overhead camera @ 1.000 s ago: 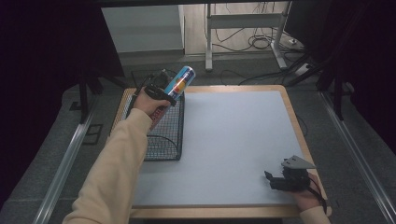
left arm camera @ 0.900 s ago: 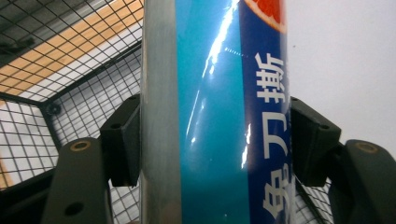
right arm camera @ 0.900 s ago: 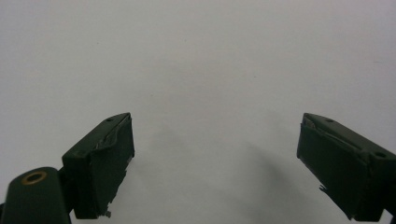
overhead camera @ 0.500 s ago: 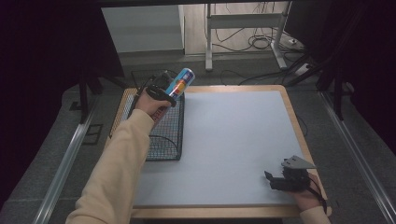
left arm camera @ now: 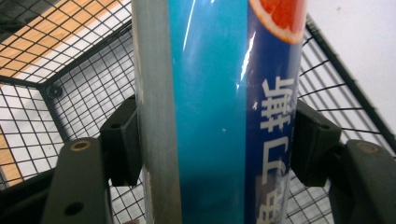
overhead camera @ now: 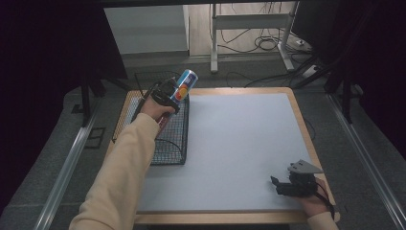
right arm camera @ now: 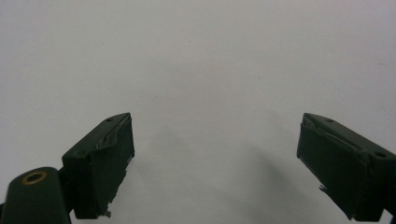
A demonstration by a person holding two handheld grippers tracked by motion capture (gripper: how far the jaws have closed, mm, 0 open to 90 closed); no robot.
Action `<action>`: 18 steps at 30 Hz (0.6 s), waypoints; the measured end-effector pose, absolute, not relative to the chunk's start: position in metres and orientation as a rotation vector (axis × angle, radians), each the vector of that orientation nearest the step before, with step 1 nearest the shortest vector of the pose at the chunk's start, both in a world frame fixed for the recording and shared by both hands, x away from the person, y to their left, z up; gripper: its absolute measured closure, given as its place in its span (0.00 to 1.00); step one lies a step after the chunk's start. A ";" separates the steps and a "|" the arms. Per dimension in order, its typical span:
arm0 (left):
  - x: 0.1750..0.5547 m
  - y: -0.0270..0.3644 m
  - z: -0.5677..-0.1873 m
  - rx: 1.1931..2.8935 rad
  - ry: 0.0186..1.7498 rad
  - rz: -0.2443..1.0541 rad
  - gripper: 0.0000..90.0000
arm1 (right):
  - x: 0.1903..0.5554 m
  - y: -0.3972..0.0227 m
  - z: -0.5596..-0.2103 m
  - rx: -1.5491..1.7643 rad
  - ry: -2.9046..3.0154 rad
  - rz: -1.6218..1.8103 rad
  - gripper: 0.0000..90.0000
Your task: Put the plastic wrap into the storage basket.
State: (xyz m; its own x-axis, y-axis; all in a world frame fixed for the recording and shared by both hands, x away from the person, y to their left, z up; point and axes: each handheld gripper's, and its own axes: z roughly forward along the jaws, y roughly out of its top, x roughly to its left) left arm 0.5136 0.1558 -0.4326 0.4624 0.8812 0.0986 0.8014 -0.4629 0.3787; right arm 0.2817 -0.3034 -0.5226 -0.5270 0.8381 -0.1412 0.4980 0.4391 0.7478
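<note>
A tall blue and teal drink can [overhead camera: 184, 84] with an orange slice printed on it is held tilted above the black wire basket [overhead camera: 168, 139] at the table's left. My left gripper [overhead camera: 168, 94] is shut on the can; in the left gripper view both black jaws press the can [left arm camera: 219, 112] at its sides, with the basket mesh [left arm camera: 60, 93] below. My right gripper [overhead camera: 281, 185] rests low near the table's front right corner, open, with nothing between its fingers [right arm camera: 100, 163] over the bare white surface.
The white table top [overhead camera: 239, 143] has a wooden rim. A metal stand and cables [overhead camera: 258, 38] lie on the floor behind the table. Dark curtains flank both sides.
</note>
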 end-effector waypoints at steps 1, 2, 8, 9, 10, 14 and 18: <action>0.514 0.156 -0.433 2.440 1.439 0.414 0.35 | 0.282 -0.303 -0.523 1.121 2.194 0.900 0.13; 0.514 0.155 -0.435 2.449 1.435 0.424 0.35 | 0.282 -0.303 -0.523 1.121 2.195 0.900 0.12; 0.516 0.153 -0.439 2.489 1.447 0.441 0.35 | 0.281 -0.303 -0.522 1.120 2.198 0.902 0.12; 0.516 0.153 -0.440 2.492 1.453 0.440 0.35 | 0.281 -0.303 -0.522 1.119 2.199 0.902 0.12; 0.517 0.153 -0.441 2.499 1.457 0.440 0.35 | 0.281 -0.303 -0.522 1.118 2.199 0.902 0.12; 0.518 0.152 -0.443 2.516 1.473 0.450 0.35 | 0.281 -0.303 -0.523 1.118 2.199 0.903 0.13; 0.519 0.151 -0.443 2.520 1.471 0.477 0.34 | 0.281 -0.302 -0.522 1.118 2.201 0.903 0.12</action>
